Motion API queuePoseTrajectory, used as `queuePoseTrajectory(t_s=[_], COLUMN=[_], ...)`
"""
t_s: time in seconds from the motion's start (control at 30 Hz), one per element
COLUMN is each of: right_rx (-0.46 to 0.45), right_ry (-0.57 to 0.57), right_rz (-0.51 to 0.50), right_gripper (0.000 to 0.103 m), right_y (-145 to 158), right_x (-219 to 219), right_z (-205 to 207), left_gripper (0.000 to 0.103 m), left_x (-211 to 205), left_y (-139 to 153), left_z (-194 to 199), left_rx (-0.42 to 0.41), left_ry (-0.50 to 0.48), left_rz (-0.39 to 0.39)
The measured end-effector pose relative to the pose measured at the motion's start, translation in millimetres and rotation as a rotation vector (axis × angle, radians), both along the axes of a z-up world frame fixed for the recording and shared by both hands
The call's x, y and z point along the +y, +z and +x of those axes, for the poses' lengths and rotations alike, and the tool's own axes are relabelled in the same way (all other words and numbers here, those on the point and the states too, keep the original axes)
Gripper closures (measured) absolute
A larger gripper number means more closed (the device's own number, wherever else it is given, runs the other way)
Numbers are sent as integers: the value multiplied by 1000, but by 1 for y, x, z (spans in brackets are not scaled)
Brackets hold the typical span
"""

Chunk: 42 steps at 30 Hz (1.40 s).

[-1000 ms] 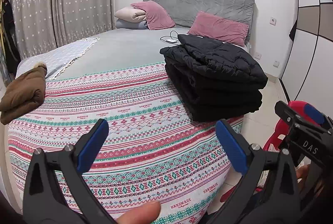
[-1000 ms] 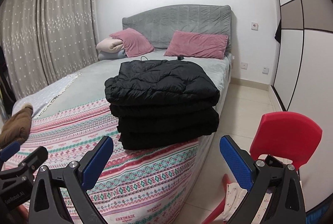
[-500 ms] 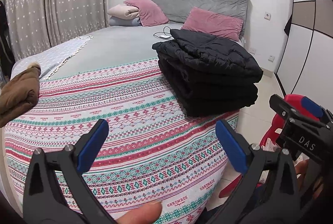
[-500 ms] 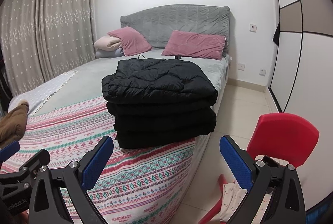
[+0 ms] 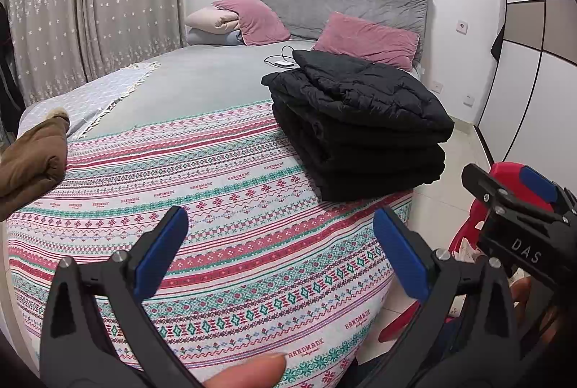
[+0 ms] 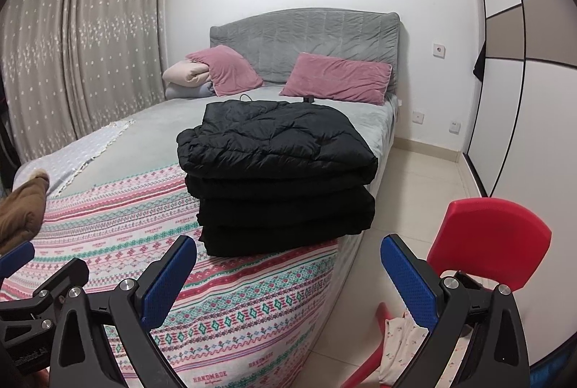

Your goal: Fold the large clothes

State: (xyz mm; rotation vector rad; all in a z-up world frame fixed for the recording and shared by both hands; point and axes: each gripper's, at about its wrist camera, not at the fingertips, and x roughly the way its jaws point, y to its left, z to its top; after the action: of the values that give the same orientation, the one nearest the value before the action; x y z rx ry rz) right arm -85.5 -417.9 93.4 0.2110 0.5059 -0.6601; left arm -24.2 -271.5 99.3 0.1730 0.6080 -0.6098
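The black folded coat sits in a neat stack by the right edge of the bed. It looks a bit farther away than before. Both the left gripper and the right gripper have jaws wide apart, holding nothing.

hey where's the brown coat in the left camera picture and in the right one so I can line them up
Left wrist view: the brown coat lies at the left edge, on the bed's near left corner.
Right wrist view: brown coat again at the left edge, partly cut off.
Shared landmark: the folded black stack on the bed's right side.
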Motion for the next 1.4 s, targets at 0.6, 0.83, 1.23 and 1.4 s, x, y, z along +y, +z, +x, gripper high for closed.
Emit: queuePoseTrajectory(t_s=[0.6,0.83,1.23,1.4], right_rx=[6,9,12,16], right_ry=[2,-2,-1,1], right_rz=[-6,-15,-19,-24], right_gripper=[0,0,0,0], right_y=[0,0,0,-1], right_x=[0,-1,-2,0], right_z=[1,1,2,4], left_gripper=[1,1,1,1], left_x=[2,1,1,0], left_y=[1,1,1,1], left_z=[-1,-2,-1,-1], left_rx=[1,4,6,0], left_ry=[-6,-10,-10,-9], left_rz=[1,2,1,-1])
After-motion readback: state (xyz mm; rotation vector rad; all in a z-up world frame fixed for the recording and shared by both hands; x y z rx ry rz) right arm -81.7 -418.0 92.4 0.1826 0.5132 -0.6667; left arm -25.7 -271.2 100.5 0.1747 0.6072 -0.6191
